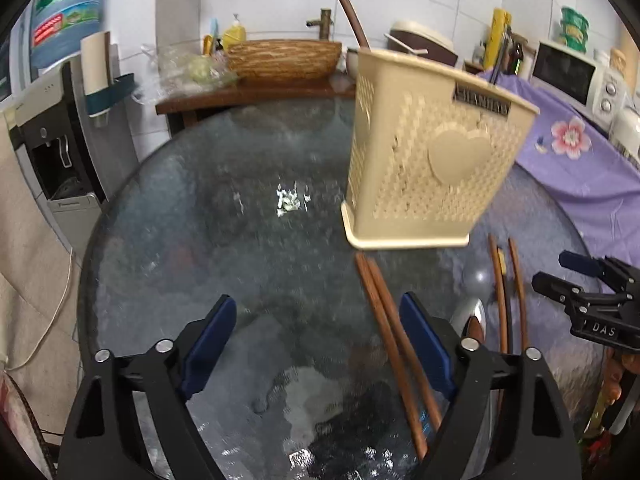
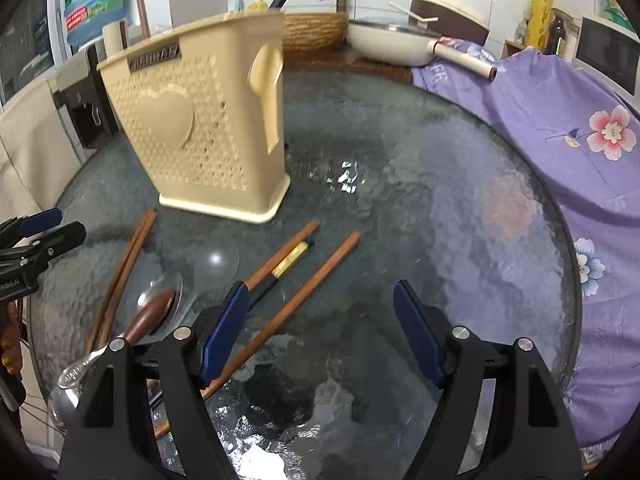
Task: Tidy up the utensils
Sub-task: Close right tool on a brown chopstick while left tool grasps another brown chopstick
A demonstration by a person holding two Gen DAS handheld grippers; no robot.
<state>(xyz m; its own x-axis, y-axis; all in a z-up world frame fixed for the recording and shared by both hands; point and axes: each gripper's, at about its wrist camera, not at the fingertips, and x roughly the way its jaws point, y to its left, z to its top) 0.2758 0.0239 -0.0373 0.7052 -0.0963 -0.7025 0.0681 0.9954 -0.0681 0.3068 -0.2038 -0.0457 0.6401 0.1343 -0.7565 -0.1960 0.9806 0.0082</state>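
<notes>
Wooden chopsticks [image 2: 296, 300]: thin, stiff, light, slick on glass; lying loose toward the tabletop's near edge; take them mid-shaft.
Left gripper [image 1: 318, 344]: wide open, empty, one pair [image 1: 394, 344] between its fingers.
Right gripper [image 2: 320, 332]: wide open, empty.
Spoons [image 2: 150, 316]: beside the chopsticks; the glassy one probably fragile.
Beige holder [image 2: 200, 120]: upright mid-table, light plastic, may tip.

Kitchen clutter ringed a round glass worktop [image 2: 460, 184].

A purple floral cloth [image 2: 560, 92] draped the right side, partly over the worktop's edge, with a cream pan [image 2: 396, 42] and a brown-and-cream cooker [image 2: 452, 12] behind it. A white microwave [image 1: 576, 76] sat further right. At the back stood a woven basin [image 1: 284, 58] below a brass tap [image 1: 322, 24], and a water dispenser [image 1: 60, 148] with its blue bottle [image 1: 66, 8] at the left.
</notes>
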